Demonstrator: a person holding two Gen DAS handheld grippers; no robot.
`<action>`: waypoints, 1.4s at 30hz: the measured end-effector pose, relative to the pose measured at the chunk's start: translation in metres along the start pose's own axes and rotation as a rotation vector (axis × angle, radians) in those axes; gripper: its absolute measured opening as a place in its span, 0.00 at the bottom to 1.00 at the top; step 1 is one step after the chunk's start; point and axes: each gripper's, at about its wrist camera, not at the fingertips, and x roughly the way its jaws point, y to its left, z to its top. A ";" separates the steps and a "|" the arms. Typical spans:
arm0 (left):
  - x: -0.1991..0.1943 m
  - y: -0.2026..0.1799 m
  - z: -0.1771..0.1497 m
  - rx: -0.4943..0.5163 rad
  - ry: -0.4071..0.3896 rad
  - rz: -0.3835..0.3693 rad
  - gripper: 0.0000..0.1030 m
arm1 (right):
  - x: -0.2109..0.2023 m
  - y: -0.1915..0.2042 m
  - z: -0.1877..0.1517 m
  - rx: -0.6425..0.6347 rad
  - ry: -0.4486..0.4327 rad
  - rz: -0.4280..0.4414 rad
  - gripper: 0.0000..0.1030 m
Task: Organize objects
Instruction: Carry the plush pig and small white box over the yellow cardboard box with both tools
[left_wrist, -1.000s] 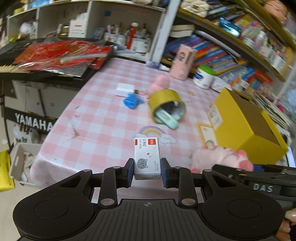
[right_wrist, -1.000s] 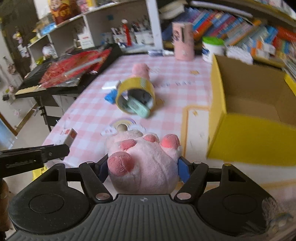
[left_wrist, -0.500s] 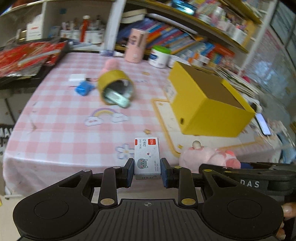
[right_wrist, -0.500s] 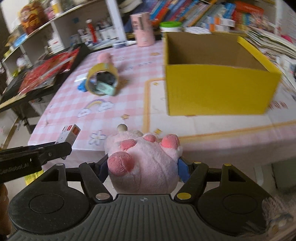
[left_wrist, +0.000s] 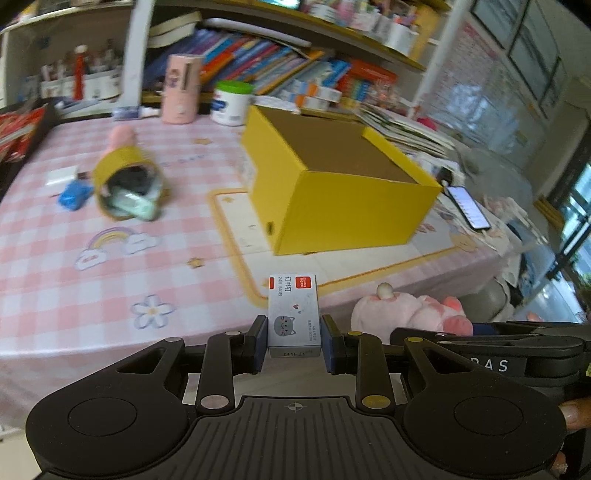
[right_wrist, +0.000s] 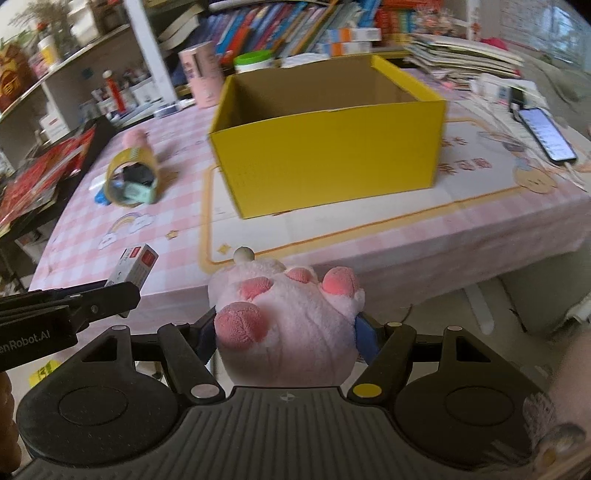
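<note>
My left gripper (left_wrist: 294, 341) is shut on a small grey staple box (left_wrist: 293, 317) with a cat face and a red label; it shows in the right wrist view too (right_wrist: 135, 266). A pink plush toy (right_wrist: 286, 321) with pink paw pads fills my right gripper (right_wrist: 286, 338), which is shut on it; the same plush toy (left_wrist: 410, 314) shows at the right of the left wrist view. Both grippers hang off the near edge of the table. The open yellow cardboard box (right_wrist: 328, 155) stands ahead on a yellow-edged mat, its inside bare as far as I can see.
On the pink checked tablecloth (left_wrist: 74, 288) at left lie a yellow tape roll (left_wrist: 127, 184) with a green item inside, a blue object (left_wrist: 74, 194) and a pink toy (left_wrist: 122, 134). A phone (right_wrist: 546, 134) lies right of the box. A pink cup (left_wrist: 181, 88) and white jar (left_wrist: 232, 101) stand before crowded bookshelves.
Both grippers swung to the right with their loads, so the yellow box has come from the right side to the middle of both views. Neither grip has changed.
</note>
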 end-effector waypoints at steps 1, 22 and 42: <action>0.002 -0.004 0.001 0.010 0.002 -0.008 0.27 | -0.001 -0.005 -0.001 0.009 -0.002 -0.007 0.67; 0.033 -0.070 0.041 0.185 -0.076 -0.083 0.27 | -0.008 -0.075 0.031 0.115 -0.070 -0.056 0.67; 0.097 -0.080 0.137 0.124 -0.222 0.078 0.27 | 0.024 -0.092 0.166 -0.160 -0.327 0.039 0.67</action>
